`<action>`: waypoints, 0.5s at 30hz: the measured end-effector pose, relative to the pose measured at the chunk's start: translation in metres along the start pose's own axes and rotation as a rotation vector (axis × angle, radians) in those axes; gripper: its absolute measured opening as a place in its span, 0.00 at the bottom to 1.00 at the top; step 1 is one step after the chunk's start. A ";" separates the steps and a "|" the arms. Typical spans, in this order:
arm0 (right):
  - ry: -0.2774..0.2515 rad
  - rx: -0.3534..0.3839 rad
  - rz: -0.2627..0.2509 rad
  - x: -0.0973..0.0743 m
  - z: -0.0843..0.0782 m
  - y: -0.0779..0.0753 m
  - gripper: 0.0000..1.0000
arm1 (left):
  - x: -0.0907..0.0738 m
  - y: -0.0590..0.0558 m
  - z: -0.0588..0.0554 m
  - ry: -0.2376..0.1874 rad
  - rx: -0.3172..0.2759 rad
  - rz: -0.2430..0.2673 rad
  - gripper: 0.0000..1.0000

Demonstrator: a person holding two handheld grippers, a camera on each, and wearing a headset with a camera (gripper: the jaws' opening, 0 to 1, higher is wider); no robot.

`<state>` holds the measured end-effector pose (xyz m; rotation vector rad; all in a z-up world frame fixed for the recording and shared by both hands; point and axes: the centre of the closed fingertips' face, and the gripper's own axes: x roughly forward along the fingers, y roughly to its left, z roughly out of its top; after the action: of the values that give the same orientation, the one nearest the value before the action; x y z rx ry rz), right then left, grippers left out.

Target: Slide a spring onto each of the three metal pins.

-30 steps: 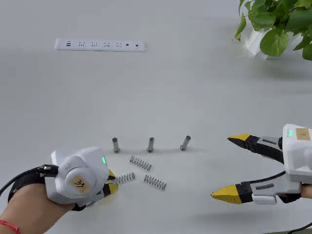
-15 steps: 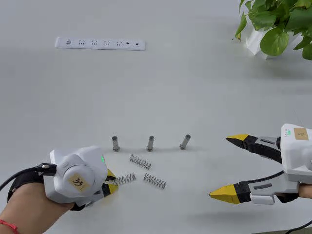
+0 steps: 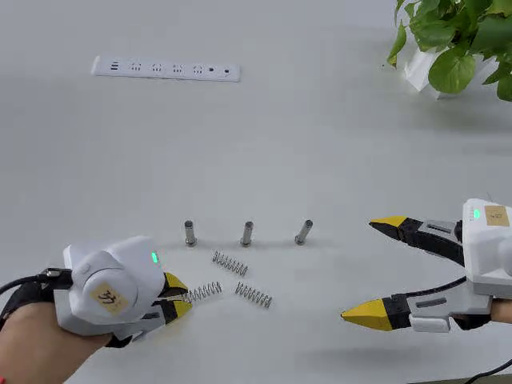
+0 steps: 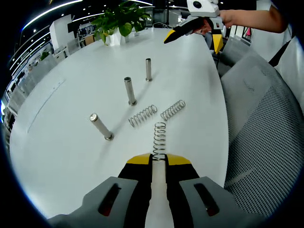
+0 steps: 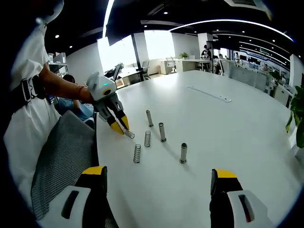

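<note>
table [image 3: 320, 144] | 1 power strip [image 3: 166, 70] far left | 1 potted plant [image 3: 456, 36] far right

The left gripper [image 3: 180, 292], at seven o'clock in the head view, is showing a rounded white shell, a glowing green light [image 3: 154, 258] and a tan sticker [image 3: 106, 296]. A black strap [image 3: 28, 290] is circling that wrist. The right gripper [image 3: 358, 269], at four o'clock, is showing yellow-tipped black jaws.
</note>
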<state>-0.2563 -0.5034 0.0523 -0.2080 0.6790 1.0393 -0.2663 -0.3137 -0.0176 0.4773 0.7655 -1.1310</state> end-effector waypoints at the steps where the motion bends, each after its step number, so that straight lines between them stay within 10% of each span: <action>1: -0.001 -0.002 0.000 0.000 0.002 0.001 0.90 | -0.002 0.000 0.001 -0.007 -0.005 0.002 0.07; 15: -0.111 -0.005 0.061 0.011 0.064 0.029 0.77 | -0.038 0.001 0.050 -0.215 -0.092 0.049 0.07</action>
<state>-0.2507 -0.4511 0.0998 -0.1333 0.5850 1.1024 -0.2587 -0.3238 0.0435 0.2902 0.6116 -1.0774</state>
